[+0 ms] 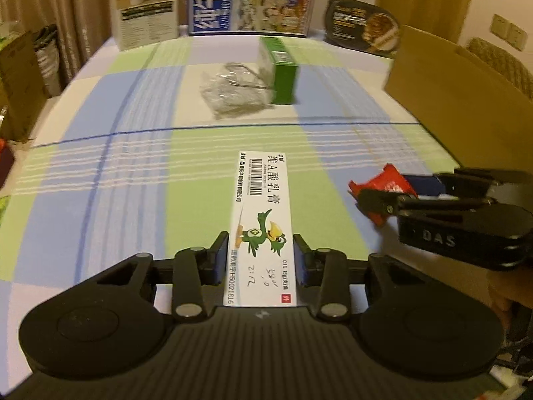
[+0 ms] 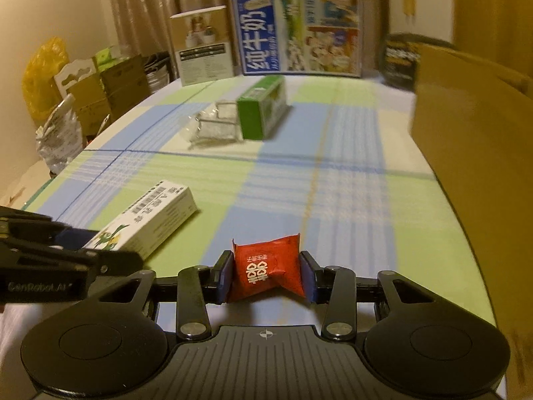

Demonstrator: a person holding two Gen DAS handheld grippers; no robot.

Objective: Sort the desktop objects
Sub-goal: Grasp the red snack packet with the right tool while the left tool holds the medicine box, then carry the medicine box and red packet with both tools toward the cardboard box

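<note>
Left wrist view showed my left gripper (image 1: 261,260) with its jaws clamped on the near end of a long white carton (image 1: 261,223), printed with a green cartoon bird, a barcode and black characters, lying flat on the worktop (image 1: 133,183). Right wrist view showed my right gripper (image 2: 265,275) with jaws pressed on both sides of a red sachet (image 2: 266,271), crinkled, with white characters. Beyond both jaws lay a green box (image 2: 261,111) on its side, touching a clear plastic bag (image 2: 213,123). A checked green, blue and white cloth covered the worktop. Right of my jaws stood a brown cardboard box (image 2: 473,140); a blue milk carton (image 2: 299,30) and curtains stood at the far edge.
</note>
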